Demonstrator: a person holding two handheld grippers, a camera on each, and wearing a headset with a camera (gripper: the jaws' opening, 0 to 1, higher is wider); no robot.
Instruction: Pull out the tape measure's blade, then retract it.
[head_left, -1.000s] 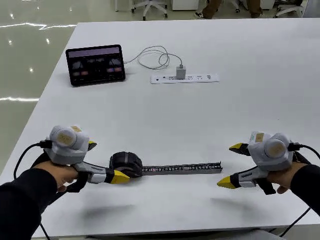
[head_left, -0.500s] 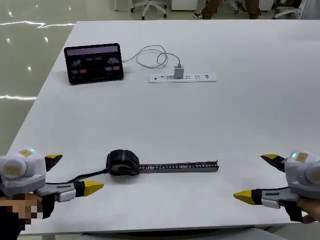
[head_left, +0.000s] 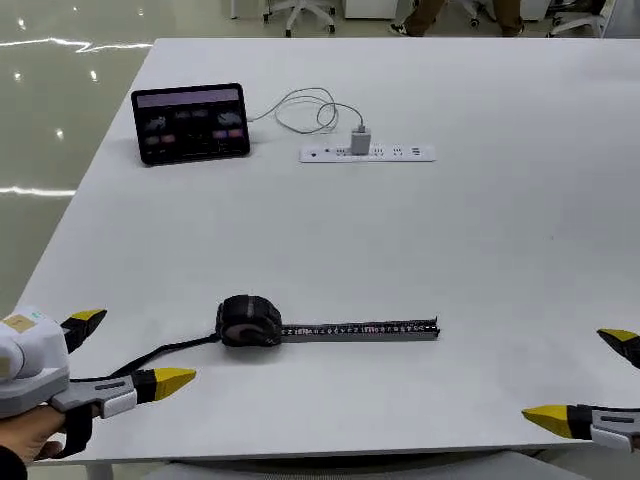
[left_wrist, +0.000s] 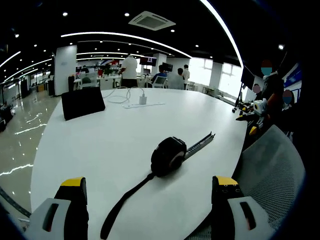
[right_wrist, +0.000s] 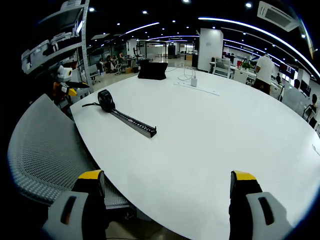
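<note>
Tabletop (head_left: 420, 230), white and wide, lay under two hand-held tools: left gripper (head_left: 130, 348) and right gripper (head_left: 582, 377) hovered at its near edge, jaws wide open, holding nothing. Between them, touched by neither, sat the black tape measure (head_left: 250, 322), its blade (head_left: 360, 330) drawn out flat toward the right.

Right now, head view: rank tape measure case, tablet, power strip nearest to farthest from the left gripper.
1. Tape measure case, just right of the left gripper.
2. Tablet, far side, left.
3. Power strip, far side, mid-table.
</note>
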